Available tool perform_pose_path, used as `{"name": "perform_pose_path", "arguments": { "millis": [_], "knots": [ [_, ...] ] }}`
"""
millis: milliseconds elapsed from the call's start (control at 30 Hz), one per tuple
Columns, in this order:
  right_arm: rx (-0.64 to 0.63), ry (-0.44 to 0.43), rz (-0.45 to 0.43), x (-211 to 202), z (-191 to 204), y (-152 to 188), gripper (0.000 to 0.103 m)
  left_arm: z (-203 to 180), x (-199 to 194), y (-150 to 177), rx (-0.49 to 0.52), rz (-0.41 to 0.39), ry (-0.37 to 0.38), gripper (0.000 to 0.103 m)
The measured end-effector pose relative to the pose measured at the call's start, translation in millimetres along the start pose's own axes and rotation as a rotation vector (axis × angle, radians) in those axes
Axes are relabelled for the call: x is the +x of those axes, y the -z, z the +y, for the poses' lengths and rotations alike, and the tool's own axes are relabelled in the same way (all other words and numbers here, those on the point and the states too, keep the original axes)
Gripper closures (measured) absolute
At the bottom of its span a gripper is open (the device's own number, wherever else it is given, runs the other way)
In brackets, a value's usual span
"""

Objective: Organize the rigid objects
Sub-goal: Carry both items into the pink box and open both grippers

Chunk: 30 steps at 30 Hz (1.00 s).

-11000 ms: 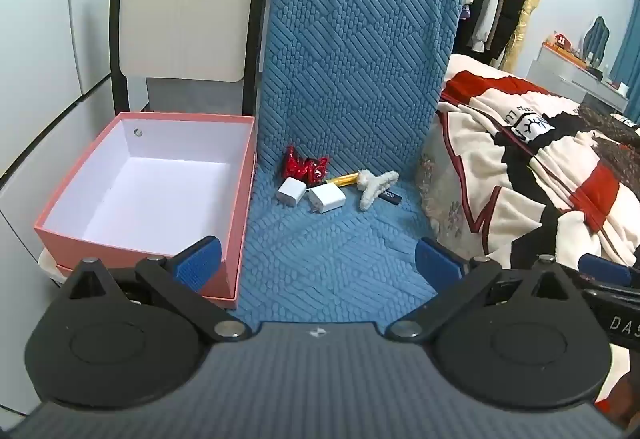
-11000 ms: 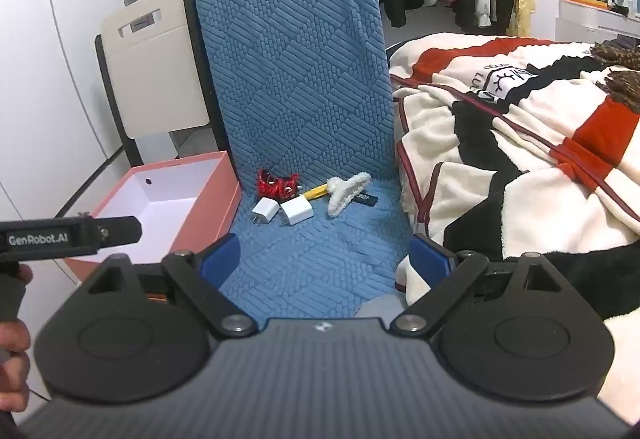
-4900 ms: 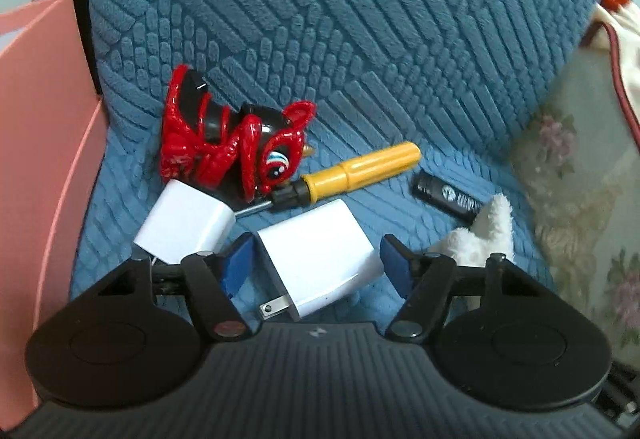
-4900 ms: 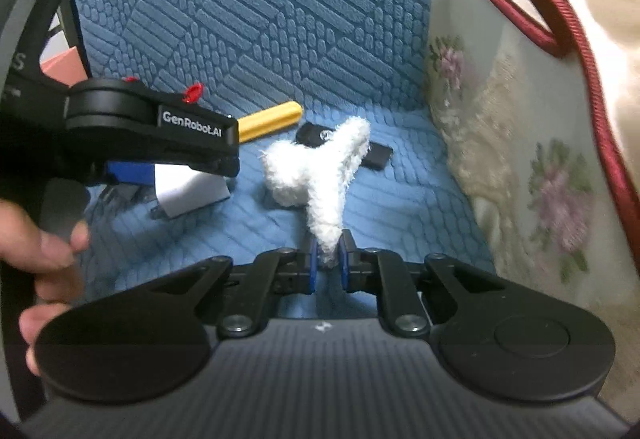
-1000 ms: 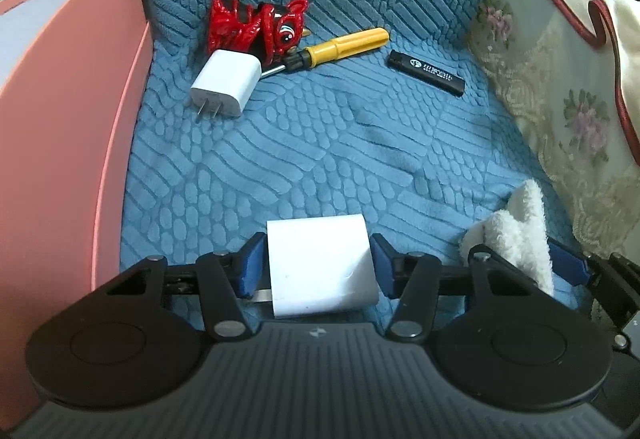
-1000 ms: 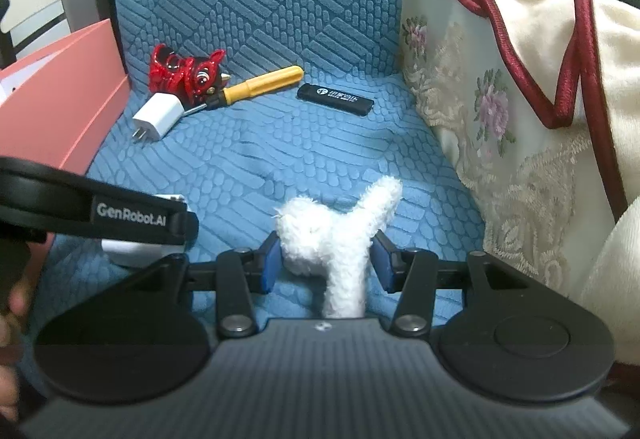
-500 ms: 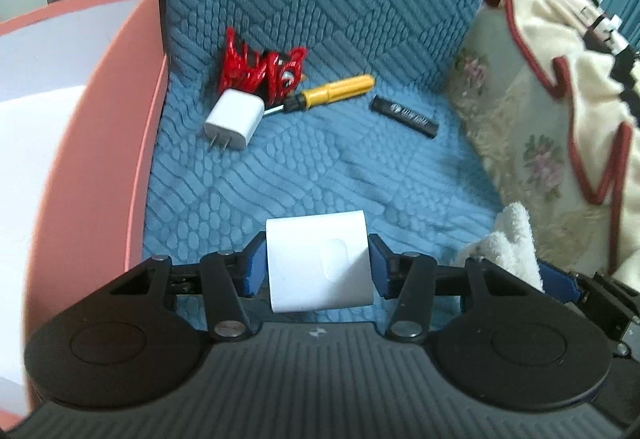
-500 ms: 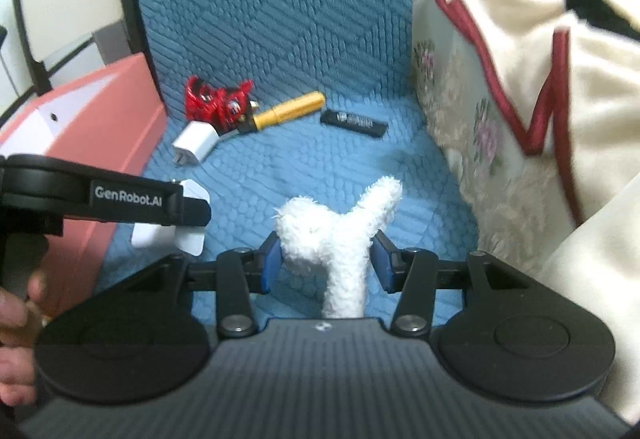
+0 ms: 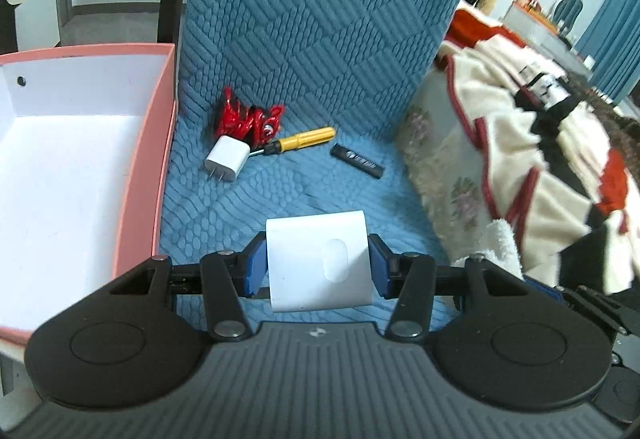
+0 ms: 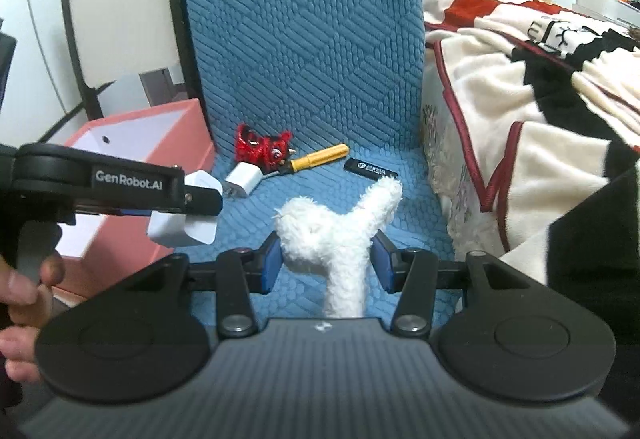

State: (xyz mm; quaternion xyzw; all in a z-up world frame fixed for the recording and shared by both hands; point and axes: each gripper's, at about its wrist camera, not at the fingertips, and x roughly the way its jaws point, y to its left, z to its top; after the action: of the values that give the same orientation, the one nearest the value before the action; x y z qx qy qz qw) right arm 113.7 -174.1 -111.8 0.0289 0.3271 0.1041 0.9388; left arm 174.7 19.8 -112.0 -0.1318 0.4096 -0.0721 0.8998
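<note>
Blue pads of the left gripper [image 9: 317,265] clamp a white square plastic charger block [image 9: 318,259]; the right gripper [image 10: 325,266] grasps a white fluffy Y-shaped plush piece [image 10: 334,231] above the blue quilted seat [image 9: 304,79].

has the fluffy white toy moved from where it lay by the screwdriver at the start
Yes. The fluffy white toy now sits clamped in the right gripper, lifted off the blue seat cover and well nearer the camera than the screwdriver.

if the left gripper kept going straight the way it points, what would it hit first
Probably the blue seat cover, ahead of the white charger that the left gripper holds. The smaller charger and red toy lie further on, to the left; depth is unclear.
</note>
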Motion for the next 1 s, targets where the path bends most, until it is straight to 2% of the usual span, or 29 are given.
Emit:
{"name": "perform_pose_path", "arguments": {
  "millis": [233, 433, 767, 1000],
  "knots": [
    [-0.022, -0.032, -0.019, -33.1, 25.8, -10.1, 0.053, 4.3, -44.6, 0.9, -0.008, -0.017, 0.022, 0.046],
    [-0.046, -0.078, -0.027, -45.7, 55.7, -23.1, 0.053, 27.7, -84.1, -8.1, -0.025, -0.065, 0.005, 0.046],
    [-0.104, -0.212, -0.066, -51.9, 131.7, -47.4, 0.053, 108.5, -145.0, -29.8, -0.104, -0.129, -0.097, 0.046],
    [-0.14, -0.29, -0.048, -22.0, 180.7, -58.1, 0.053, 175.6, -160.0, -38.0, -0.161, -0.122, -0.185, 0.046]
  ]
}}
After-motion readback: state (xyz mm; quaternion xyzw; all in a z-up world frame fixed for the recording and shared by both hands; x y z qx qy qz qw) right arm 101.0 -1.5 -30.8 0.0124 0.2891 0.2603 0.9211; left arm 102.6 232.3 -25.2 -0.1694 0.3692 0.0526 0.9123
